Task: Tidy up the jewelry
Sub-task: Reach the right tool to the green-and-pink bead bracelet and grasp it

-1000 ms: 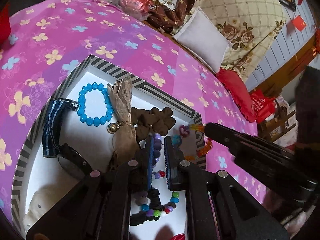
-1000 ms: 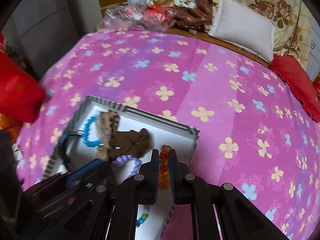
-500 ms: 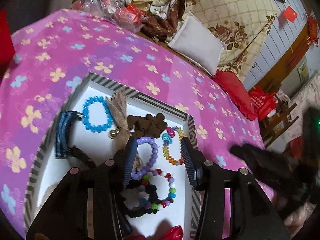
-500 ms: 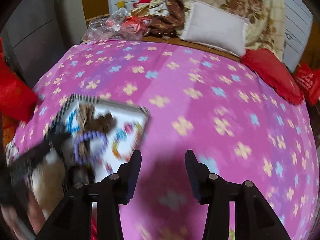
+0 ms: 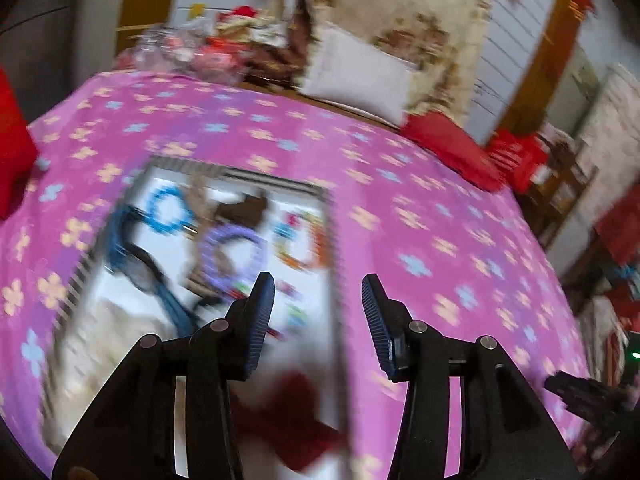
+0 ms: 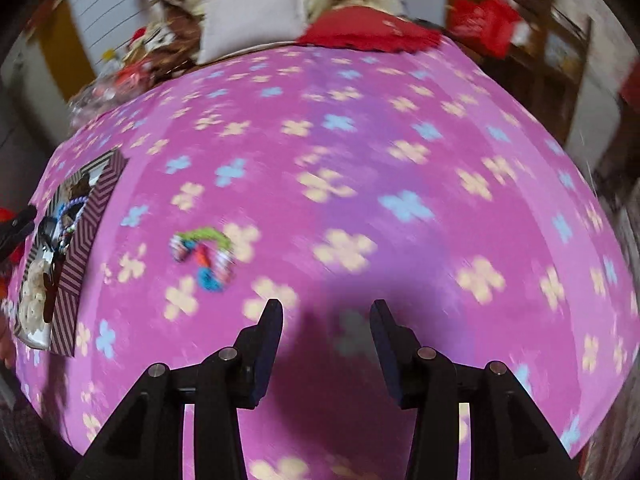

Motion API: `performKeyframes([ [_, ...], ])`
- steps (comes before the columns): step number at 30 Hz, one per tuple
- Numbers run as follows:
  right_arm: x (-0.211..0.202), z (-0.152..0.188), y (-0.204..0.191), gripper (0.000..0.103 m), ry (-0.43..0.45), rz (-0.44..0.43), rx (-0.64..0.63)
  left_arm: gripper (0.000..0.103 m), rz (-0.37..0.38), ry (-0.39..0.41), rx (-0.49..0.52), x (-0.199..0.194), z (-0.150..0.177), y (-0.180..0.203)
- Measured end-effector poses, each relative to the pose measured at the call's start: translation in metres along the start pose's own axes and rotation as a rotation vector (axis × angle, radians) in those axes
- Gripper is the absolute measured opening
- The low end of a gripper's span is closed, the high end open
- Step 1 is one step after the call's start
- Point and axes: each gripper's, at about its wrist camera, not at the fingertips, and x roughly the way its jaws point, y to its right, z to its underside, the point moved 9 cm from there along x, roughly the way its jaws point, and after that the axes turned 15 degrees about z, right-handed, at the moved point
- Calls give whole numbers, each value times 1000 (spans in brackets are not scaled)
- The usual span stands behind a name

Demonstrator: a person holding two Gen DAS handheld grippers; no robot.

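A striped-rim white tray on the pink flowered bed holds a blue bead bracelet, a purple bead bracelet, an orange one and a dark watch; the view is blurred. My left gripper is open and empty above the tray's near right edge. In the right wrist view the tray sits far left. A multicoloured bead bracelet lies loose on the bedspread, ahead and left of my open, empty right gripper.
A white pillow, a red cushion and a floral quilt lie at the bed's far edge. Plastic bags and clutter sit at the far left corner. Wooden furniture stands to the right of the bed.
Both grippers have opened and let go of their bracelets in the tray. The left has pulled back and up. The right has swung away right over bare bedspread, towards a loose bracelet.
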Motion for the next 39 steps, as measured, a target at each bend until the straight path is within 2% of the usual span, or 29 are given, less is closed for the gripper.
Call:
performKeyframes([
  [5, -4, 5, -10, 43, 21, -43, -16, 46, 65, -62, -1, -7, 43, 59],
  [7, -4, 8, -22, 43, 28, -60, -39, 55, 86, -70, -8, -10, 62, 75],
  [10, 1, 4, -45, 43, 38, -70, -89, 56, 49, -68, 35, -6, 79, 82],
  [12, 6, 0, -59, 43, 42, -70, -122, 56, 30, -76, 48, -3, 82, 77],
  [15, 15, -6, -80, 43, 32, -71, -171, 56, 65, -53, 4, -2, 80, 62],
  [20, 35, -14, -111, 43, 20, -42, -258, 56, 76, -39, -21, -7, 76, 40],
  [26, 47, -26, -127, 43, 35, -10, -262, 56, 76, -24, -52, -11, 68, 25],
  [27, 47, -27, -128, 39, 34, -17, -255, 56, 74, -21, -53, -12, 67, 24],
  [28, 46, -27, -130, 27, 26, -48, -247, 56, 71, -19, -54, -12, 66, 23],
  [29, 45, -27, -131, 19, 21, -50, -245, 56, 68, -16, -55, -13, 65, 22],
  [33, 32, -24, -128, 16, 11, -93, -216, 56, 60, -10, -73, -15, 63, 15],
  [39, -9, -36, -119, 16, 52, -164, -154, 56, 55, 32, -121, -27, 55, 0],
])
